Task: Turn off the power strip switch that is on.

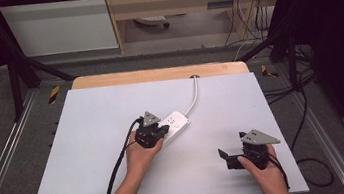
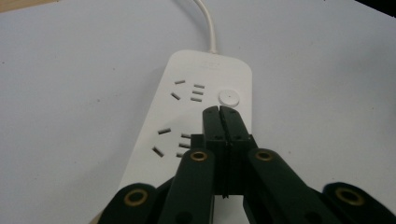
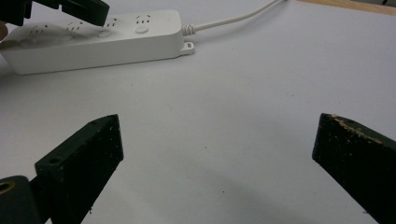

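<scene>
1. Near the middle of the white surface [image 1: 94,137] lay a white power strip [image 1: 176,122], set at a slant, its white cord [image 1: 194,96] running off toward the far edge; that left its socket face up and its round button [image 2: 229,97] reachable from above.
2. The left gripper [image 2: 219,112] hung over the strip with its jaws pressed together and nothing between them, the tips just short of the button. Closed jaws make a single narrow point, which I judged suited to pressing a switch rather than grasping.
3. From the left gripper view I could not tell whether the tips touched the strip's face or hovered just above it.
4. The right gripper [image 1: 233,157] sat well apart, near the front right of the surface, jaws spread wide and empty, aimed across bare surface toward the strip's side.
5. I read that as a waiting posture: kept clear of the left hand's work, yet open and ready to steady the strip should it slide under a push.
</scene>
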